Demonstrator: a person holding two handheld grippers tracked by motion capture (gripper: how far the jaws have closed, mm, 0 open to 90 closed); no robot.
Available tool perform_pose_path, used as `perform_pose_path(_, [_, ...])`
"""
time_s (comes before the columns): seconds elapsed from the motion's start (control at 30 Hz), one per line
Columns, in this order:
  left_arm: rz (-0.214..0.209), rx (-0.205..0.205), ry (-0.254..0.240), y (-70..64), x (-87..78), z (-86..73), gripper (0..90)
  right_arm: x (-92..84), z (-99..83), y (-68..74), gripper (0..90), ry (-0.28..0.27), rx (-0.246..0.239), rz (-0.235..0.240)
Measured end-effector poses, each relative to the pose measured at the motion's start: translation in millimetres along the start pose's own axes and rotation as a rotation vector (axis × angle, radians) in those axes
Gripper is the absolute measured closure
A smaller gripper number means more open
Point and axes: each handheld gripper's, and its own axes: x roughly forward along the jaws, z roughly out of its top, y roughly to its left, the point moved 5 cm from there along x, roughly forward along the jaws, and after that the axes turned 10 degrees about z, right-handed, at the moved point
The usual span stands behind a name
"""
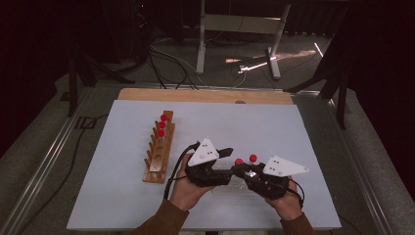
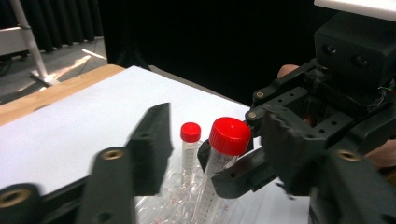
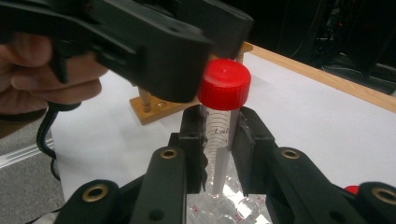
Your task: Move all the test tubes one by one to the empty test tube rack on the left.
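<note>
High view is showing both hands working near the front edge of the white tabletop [image 1: 122,196], right of the middle, with the light wooden tube rack [image 1: 159,152] lying well apart toward the left edge and carrying three red-capped tubes at its far end. Right gripper [image 3: 219,140] is pinching a clear plastic test tube with a red screw cap [image 3: 224,88] just below the cap, holding it roughly upright over a cluster of loose clear tubes [image 3: 224,207] lying on the tabletop. A second, smaller red-capped tube [image 2: 190,140] is standing just beside it. Left gripper [image 2: 212,154] is reaching in from the side with its jaws spread around the held tube's cap, one jaw on each flank; the pads are not pressing on it that I can tell, and the near jaw is blurring.

Judging the handover, the risk is sitting in the crowding: the left jaws are passing very close to the right gripper's fingertips, so a clash could be knocking the tube askew. If the left jaws are closing only on the smooth cap, the tube may be slipping or tilting once the right releases, and a swing could be toppling the neighbouring tube
</note>
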Motion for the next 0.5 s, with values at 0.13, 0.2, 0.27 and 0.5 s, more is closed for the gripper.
perform_pose_path(0.13, [-0.018, 0.001, 0.011, -1.7, 3.7, -1.1, 59.4, 0.1, -0.3, -0.2, 74.6, 0.0, -0.001, 0.003])
perform_pose_path(0.2, [-0.026, 0.006, 0.017, -2.8, 4.6, -1.7, 63.6, 0.3, -0.5, -0.2, 74.6, 0.002, -0.001, 0.004])
perform_pose_path(0.27, [-0.031, 0.008, 0.018, -3.8, 4.8, -1.9, 68.3, 0.8, -0.9, -0.3, 74.6, 0.003, 0.001, 0.003])
perform_pose_path(0.5, [-0.01, 0.005, 0.013, -2.2, 4.3, -1.3, 70.9, 1.0, -1.1, -0.8, 71.6, 0.0, 0.005, 0.006])
